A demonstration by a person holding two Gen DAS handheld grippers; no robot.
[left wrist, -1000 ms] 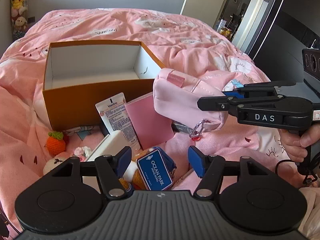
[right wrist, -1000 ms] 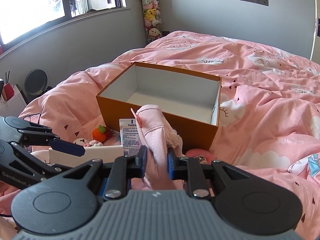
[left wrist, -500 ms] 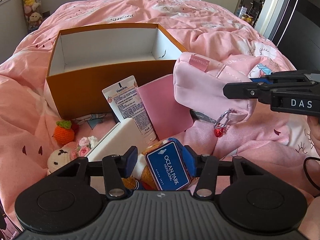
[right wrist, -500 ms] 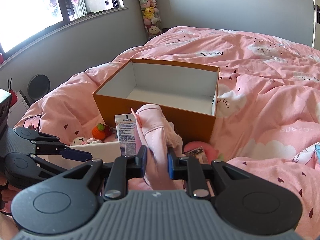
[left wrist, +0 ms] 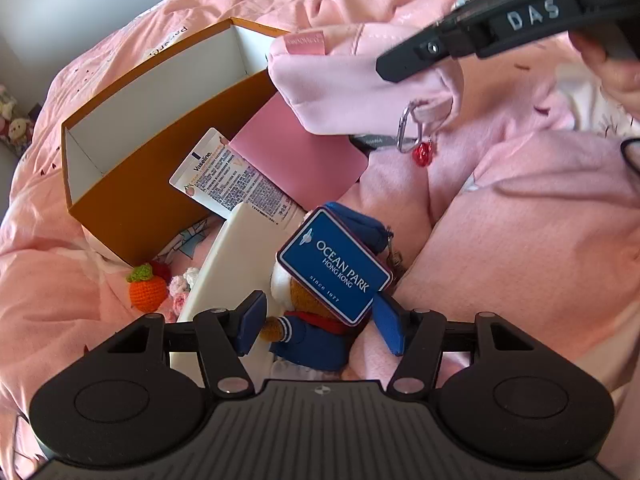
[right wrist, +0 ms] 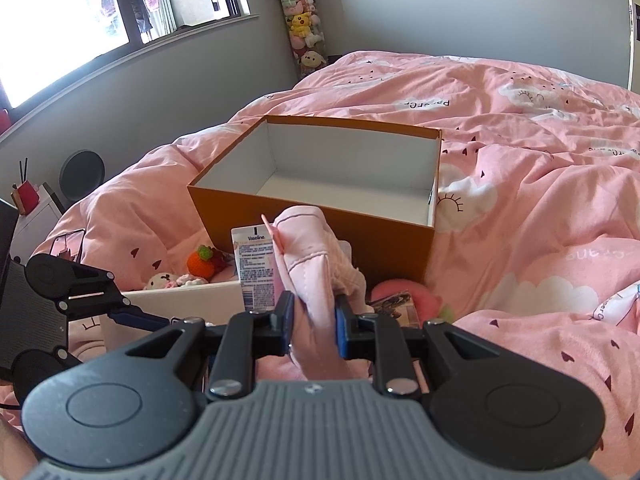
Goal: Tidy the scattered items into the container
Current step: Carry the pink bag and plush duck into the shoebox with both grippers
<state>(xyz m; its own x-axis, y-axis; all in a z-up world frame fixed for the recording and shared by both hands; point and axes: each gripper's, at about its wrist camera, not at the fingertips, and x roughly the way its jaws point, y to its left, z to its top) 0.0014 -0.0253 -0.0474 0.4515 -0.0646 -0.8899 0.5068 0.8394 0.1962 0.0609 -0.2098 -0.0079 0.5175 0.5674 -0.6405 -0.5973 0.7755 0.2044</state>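
The orange box lies open and empty on the pink bed. My right gripper is shut on a pink pouch, held up just in front of the box; a carabiner with a red charm hangs from it. My left gripper points down over a plush bear in a blue sailor suit with a blue Ocean Park tag. Its jaws are opening, with the bear between the pads and untouched.
Beside the box lie a Vaseline tube, a pink card, a flat white lid, a crochet orange and a small flowered plush. A photo card lies under the pouch.
The left gripper has rolled and sunk closer over the bear, and its jaws narrowed around the tag, then widened again. The right gripper has held still with the pouch.
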